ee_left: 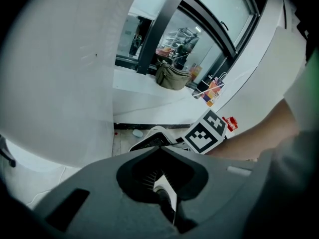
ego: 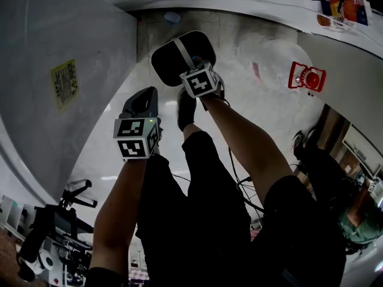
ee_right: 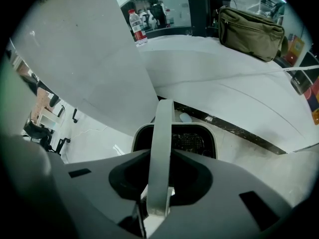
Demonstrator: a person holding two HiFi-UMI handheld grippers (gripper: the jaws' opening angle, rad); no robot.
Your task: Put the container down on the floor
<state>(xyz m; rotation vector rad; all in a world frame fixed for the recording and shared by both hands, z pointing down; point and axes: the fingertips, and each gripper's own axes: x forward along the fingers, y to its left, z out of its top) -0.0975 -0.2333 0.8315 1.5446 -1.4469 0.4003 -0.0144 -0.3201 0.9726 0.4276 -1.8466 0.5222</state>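
A black container [ego: 170, 61] with a white strap handle [ee_right: 163, 148] sits low over the pale tiled floor [ego: 251, 58], close to the person's shoe. Whether it touches the floor I cannot tell. My right gripper [ego: 194, 64] is right above it. In the right gripper view the handle runs straight between the fingers of the right gripper [ee_right: 157, 205], and the jaws stand slightly apart around it. My left gripper [ego: 140, 100] hangs to the left of the container [ee_left: 149, 141], apart from it. The left gripper [ee_left: 163, 190] has its jaws closed with nothing in them.
A big white curved panel [ego: 54, 70] fills the left side. On the floor lie a small pale blue object [ego: 172, 17] by the far wall and a red item [ego: 306, 76] to the right. A counter holds an olive bag [ee_right: 249, 31] and a water bottle [ee_right: 138, 26].
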